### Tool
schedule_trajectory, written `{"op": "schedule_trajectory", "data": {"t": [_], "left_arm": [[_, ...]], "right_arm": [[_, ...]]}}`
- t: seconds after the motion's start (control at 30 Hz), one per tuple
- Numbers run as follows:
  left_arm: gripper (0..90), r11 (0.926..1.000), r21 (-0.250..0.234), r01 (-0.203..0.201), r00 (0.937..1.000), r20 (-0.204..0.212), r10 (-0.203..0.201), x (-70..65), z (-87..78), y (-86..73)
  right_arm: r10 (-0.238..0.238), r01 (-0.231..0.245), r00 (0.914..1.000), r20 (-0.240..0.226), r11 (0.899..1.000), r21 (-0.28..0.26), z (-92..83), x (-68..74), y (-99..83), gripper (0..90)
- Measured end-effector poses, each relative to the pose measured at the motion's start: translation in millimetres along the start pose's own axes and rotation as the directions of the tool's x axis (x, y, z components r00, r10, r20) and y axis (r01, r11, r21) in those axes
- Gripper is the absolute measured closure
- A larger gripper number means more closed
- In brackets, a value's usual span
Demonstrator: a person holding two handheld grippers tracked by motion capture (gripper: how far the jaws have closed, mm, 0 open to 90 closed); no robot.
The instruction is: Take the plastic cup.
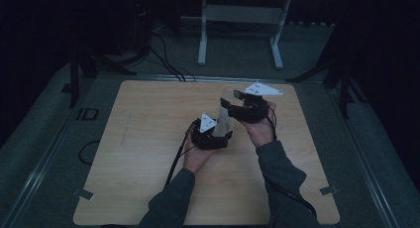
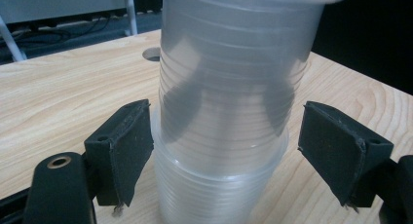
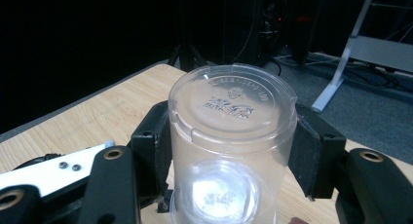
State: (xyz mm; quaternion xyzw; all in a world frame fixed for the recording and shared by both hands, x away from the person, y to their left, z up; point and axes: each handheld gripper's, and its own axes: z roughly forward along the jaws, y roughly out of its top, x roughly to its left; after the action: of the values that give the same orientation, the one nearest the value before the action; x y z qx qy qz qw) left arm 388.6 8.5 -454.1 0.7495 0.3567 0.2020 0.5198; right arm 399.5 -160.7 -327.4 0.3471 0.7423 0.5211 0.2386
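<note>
1. While the person's two hands meet over the middle of the pale wooden tabletop (image 1: 148, 139), a stack of clear ribbed plastic cups (image 1: 224, 120) stands between them, upside down, with the closed bases upward and the rims toward the wood.
2. Its long axis runs close to upright; in the high view it leans slightly, the top tipped toward the right hand.
3. The right tool (image 3: 233, 146) is clamped on the topmost cup (image 3: 233, 131): in the right gripper view both black pads press on its side walls just below the embossed round base, which faces the camera.
4. A second base shows through the clear wall lower inside it, so the top cup sits partly raised off the ones under it.
5. The left tool (image 2: 229, 151) has its jaws apart around the lower part of the stack: in the left gripper view the left pad (image 2: 127, 151) is at or just beside the wall of the lower cups (image 2: 214, 185), and the right pad (image 2: 336, 148) stands clear of it.
6. A small round hole (image 2: 153, 54) in the tabletop lies behind the stack in that view.
</note>
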Motion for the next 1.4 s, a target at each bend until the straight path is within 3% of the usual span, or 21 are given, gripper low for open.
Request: {"op": "schedule_trajectory", "data": {"t": [0.8,1.0,1.4], "left_arm": [[22.6,0.9996,0.009,0.027,0.9996,0.007,-0.027,5.9,-20.6,3.6],[22.6,0.9990,0.006,0.045,0.9990,0.006,-0.045,8.6,-23.1,2.8],[23.6,0.9989,0.018,0.043,0.9990,0.007,-0.043,9.0,-26.8,-0.6]], "right_arm": [[-0.033,0.034,0.9994,0.013,0.999,-0.039,-18.6,1.8,23.4,40.4],[-0.013,0.014,0.9998,0.013,0.999,-0.052,-27.9,-3.5,25.0,40.5],[0.014,-0.011,0.9983,0.057,0.999,-0.046,-46.8,-22.1,20.1,40.7]]}}
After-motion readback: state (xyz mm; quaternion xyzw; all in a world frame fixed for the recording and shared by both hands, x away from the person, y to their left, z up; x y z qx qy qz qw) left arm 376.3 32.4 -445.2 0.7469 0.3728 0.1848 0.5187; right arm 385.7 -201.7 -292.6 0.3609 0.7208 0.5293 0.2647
